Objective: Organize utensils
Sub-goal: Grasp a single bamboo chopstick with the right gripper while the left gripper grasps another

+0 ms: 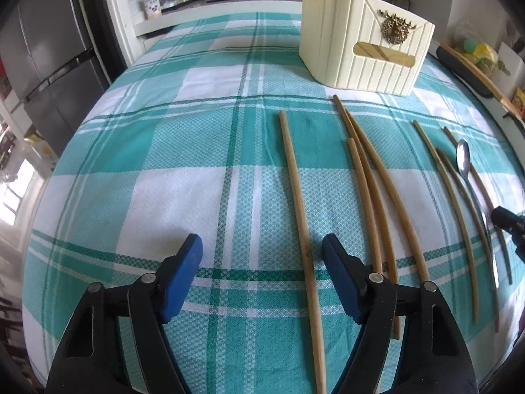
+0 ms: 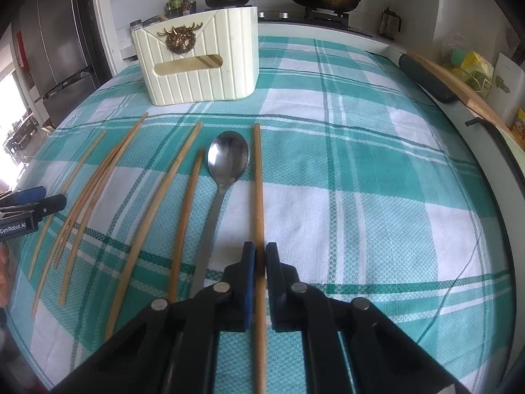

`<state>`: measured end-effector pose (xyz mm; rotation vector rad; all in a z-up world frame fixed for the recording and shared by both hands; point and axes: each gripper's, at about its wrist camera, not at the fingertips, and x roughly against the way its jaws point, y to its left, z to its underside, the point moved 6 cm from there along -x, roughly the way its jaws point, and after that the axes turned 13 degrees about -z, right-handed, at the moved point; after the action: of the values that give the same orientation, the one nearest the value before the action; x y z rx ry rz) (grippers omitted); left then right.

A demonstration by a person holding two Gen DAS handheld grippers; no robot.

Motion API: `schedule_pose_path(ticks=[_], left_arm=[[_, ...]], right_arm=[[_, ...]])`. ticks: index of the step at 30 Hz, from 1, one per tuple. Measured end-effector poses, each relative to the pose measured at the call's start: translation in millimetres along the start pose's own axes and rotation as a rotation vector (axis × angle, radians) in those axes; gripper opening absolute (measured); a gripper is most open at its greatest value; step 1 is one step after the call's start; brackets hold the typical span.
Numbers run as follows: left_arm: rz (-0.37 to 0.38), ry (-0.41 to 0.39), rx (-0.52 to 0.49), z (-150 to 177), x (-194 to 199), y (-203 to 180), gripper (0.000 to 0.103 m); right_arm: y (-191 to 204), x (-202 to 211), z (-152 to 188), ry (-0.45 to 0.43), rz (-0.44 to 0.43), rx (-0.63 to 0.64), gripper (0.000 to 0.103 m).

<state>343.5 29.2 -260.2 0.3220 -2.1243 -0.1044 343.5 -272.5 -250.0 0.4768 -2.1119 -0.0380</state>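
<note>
Left wrist view: our left tongs [image 1: 262,262] gape empty over the desk [image 1: 147,164]; the nearest chopstick [image 1: 300,229] runs 6-to-12, just inside the right pad.

Right wrist view: our right tongs [image 2: 261,262] nearly closed around the rightmost chopstick [image 2: 259,203], pointing 12; holder [image 2: 197,62] at 11.

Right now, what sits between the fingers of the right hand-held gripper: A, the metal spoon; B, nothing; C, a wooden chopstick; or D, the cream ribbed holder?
C: the right hand-held gripper has its jaws closed around a long wooden chopstick, while the shiny metal spoon lies beside it on the cloth.
</note>
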Motion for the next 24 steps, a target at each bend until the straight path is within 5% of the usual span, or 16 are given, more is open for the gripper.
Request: schedule_pose_path(ticks=[6, 8, 16, 20, 24], left_arm=[[-0.004, -0.032, -0.004, 4.0, 9.2, 0.6, 0.019], [-0.002, -0.021, 0.004, 8.7, 11.1, 4.8, 0.012], [0.053, 0.026, -0.023, 31.2, 23.2, 18.6, 0.014], [0.108, 0.036, -0.029, 23.7, 24.1, 19.9, 0.051], [0.115, 0.036, -0.086, 4.9, 19.4, 16.9, 0.056]], right_arm=[[-18.2, 13.3, 12.0, -0.026, 0.064, -0.073, 0.006], [-23.5, 19.9, 19.5, -0.027, 0.080, -0.093, 0.006], [-34.5, 43.1, 45.9, 0.019, 0.090, -0.105, 0.007], [-37.6, 43.5, 42.7, 0.041, 0.041, -0.117, 0.008], [-43.6, 38.9, 30.0, 0.069, -0.039, -0.154, 0.011]])
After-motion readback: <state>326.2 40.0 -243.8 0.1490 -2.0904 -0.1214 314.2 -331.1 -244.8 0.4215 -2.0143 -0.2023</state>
